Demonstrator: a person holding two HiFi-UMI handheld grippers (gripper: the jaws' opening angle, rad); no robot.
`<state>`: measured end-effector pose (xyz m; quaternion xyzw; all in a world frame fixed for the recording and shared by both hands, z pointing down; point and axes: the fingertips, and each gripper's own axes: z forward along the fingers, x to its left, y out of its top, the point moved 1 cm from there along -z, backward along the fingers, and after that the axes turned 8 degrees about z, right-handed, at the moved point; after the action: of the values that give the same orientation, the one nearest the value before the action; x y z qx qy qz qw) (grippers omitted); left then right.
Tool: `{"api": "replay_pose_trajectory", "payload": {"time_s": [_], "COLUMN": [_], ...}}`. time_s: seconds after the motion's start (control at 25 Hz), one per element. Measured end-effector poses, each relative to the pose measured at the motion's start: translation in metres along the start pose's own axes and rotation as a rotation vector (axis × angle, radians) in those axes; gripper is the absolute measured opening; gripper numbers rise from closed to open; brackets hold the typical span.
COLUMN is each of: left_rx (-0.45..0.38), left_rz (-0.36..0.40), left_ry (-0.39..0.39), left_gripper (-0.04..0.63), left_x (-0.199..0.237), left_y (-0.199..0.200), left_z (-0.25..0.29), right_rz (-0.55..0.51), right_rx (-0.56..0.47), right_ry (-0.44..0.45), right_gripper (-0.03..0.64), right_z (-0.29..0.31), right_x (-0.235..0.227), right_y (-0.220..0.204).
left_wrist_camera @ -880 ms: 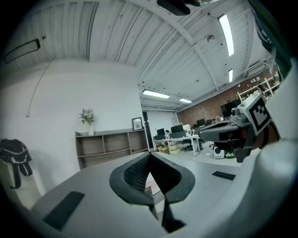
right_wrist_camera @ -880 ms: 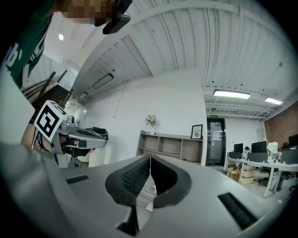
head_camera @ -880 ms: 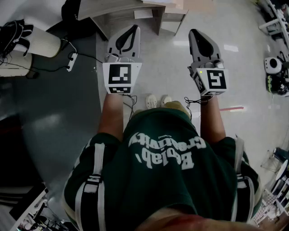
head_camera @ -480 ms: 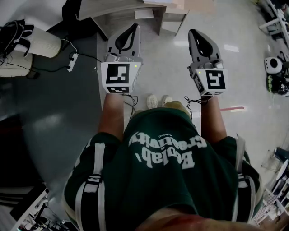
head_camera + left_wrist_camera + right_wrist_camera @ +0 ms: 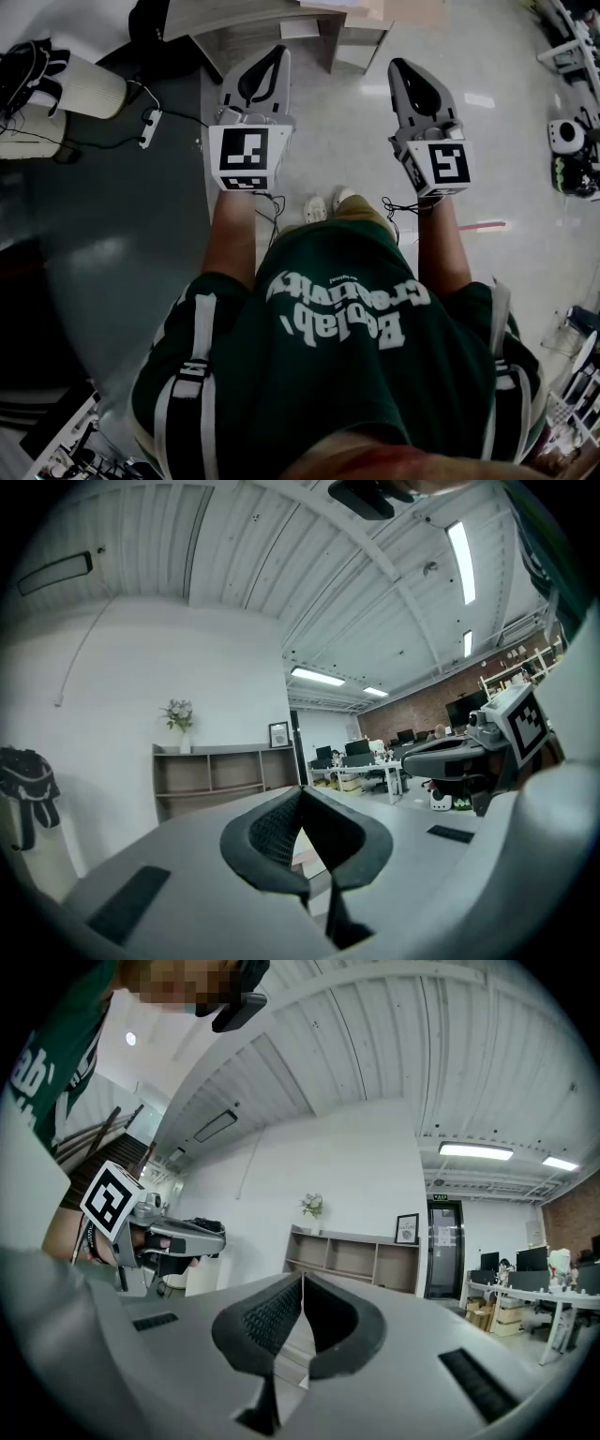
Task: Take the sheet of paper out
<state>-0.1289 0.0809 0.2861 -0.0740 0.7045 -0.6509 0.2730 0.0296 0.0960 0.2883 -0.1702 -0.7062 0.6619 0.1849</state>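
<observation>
Over the pale floor (image 5: 352,127): left gripper (image 5: 279,54) and right gripper (image 5: 399,66) level, closed, empty.
Both side by side, well apart, each with jaws pressed together on nothing. Compared with a moment ago, almost no change in the hands; only one shoe (image 5: 343,197) moved a little forward, toward the wooden shelf (image 5: 220,778). No sheet of paper visible in any view, so probably walking to it; taking out not yet begun.

You hold two grippers: left gripper (image 5: 278,52), right gripper (image 5: 399,65). You face two shoes (image 5: 314,208), one shelf unit (image 5: 352,1258), one flower vase (image 5: 312,1208), one framed picture (image 5: 407,1228).
</observation>
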Motion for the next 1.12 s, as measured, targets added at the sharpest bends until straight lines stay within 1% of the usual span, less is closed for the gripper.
{"api": "replay_pose_trajectory", "payload": {"time_s": [0.16,0.44,0.84,1.12], "left_rx": [0.002,0.018,0.025,0.039], "left_rz": [0.004,0.017,0.054,0.062], "left_ry": [-0.007,-0.011,0.005,0.019], "left_gripper": [0.018,0.018,0.018,0.018], "left_x": [-0.005,-0.003,0.01,0.017], "left_y": [0.0,-0.003,-0.008,-0.011], "left_z": [0.002,0.012,0.058,0.092], "right_rz": [0.007,0.021,0.04,0.065], "right_rx": [0.0,-0.002,-0.033,-0.06], "right_ry": [0.02,0.018,0.035,0.04], "right_gripper": [0.037,0.037,0.037,0.037], "right_z": [-0.001,0.007,0.048,0.077], "right_x": [0.001,-0.007,-0.041,-0.067], "right_y": [-0.002,-0.006,-0.014,-0.011]}}
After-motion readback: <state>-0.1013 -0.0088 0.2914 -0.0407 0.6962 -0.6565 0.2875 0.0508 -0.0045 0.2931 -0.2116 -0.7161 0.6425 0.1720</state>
